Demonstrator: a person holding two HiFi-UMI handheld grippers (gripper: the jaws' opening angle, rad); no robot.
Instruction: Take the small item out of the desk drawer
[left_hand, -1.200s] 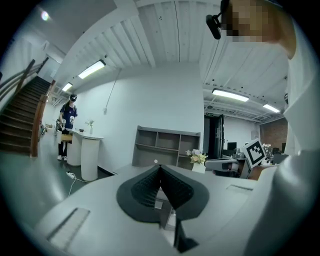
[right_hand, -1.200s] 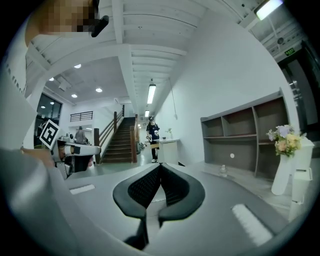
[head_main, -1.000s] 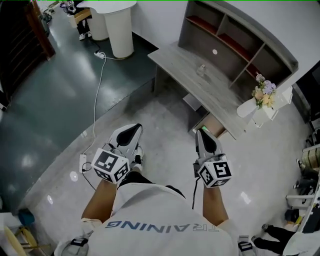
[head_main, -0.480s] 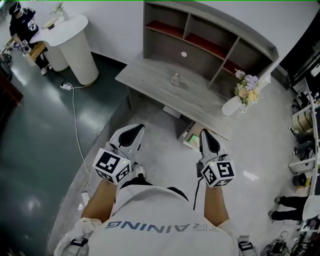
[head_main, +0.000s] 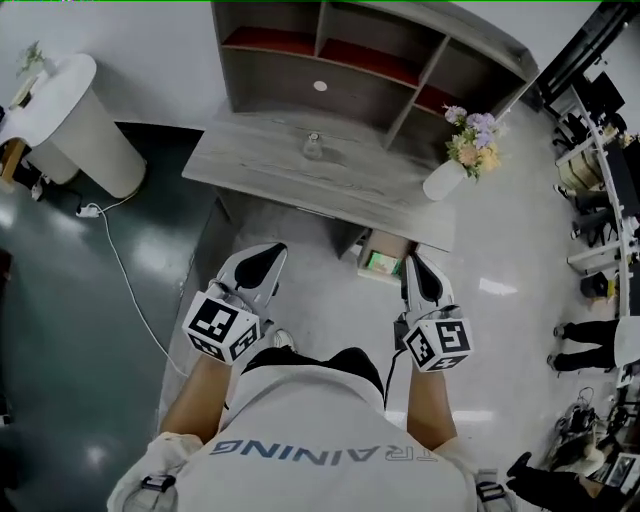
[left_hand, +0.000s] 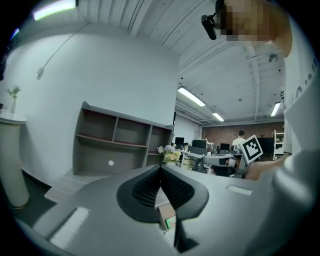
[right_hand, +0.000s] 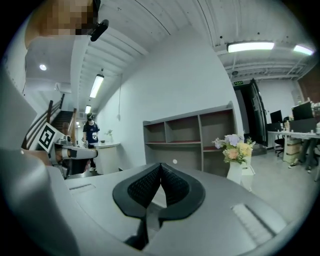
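Note:
The grey desk (head_main: 300, 175) with a shelf unit stands ahead of me in the head view. Under its right part a drawer (head_main: 385, 255) is pulled out, and a small green item (head_main: 383, 264) lies in it. My left gripper (head_main: 260, 262) is held over the floor, short of the desk and left of the drawer, shut and empty. My right gripper (head_main: 418, 270) is just right of the drawer's front, also shut with nothing in it. In the left gripper view the closed jaws (left_hand: 160, 168) frame the green item (left_hand: 170, 222) below them. The right gripper's tips (right_hand: 160, 166) meet in its own view.
A white vase of flowers (head_main: 447, 172) stands on the desk's right end, and a small glass piece (head_main: 313, 147) sits mid-desk. A white round stand (head_main: 75, 120) and a floor cable (head_main: 125, 285) are at the left. Office desks and people (head_main: 578, 345) are at the right.
The head view has swung round, so the desk and open drawer now sit straight ahead and closer. Both grippers kept their pose and stayed shut.

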